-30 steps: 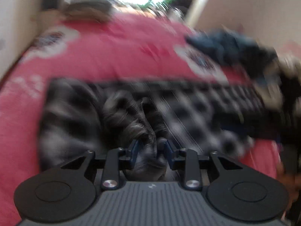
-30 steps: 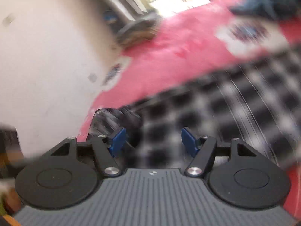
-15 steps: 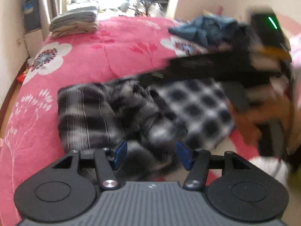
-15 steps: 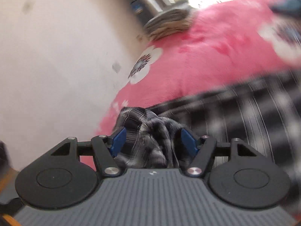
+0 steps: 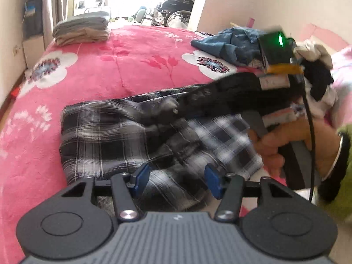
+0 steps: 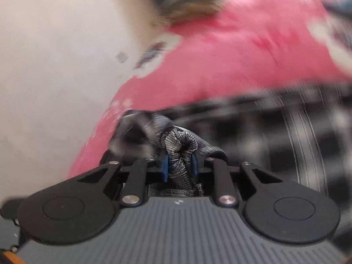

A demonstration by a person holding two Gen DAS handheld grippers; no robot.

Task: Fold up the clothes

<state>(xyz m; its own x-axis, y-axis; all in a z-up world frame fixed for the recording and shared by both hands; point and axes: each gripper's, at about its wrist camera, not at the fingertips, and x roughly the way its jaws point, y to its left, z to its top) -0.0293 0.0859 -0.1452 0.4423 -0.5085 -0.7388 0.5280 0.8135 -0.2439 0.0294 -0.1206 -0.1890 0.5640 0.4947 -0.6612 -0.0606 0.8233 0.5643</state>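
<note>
A bunched fold of the black-and-white plaid cotton shirt [image 6: 179, 154] has just been clamped by the closing right gripper [image 6: 179, 167]; the half-open, empty left gripper [image 5: 176, 177] is held nearer the shirt's front hem.

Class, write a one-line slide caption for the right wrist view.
Right gripper clamped on a bunched fold of the plaid shirt above the pink blanket.

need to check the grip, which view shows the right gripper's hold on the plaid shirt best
The right wrist view: the right gripper has just closed on a bunch of the plaid shirt. The left wrist view shows only its blurred body reaching across.
</note>
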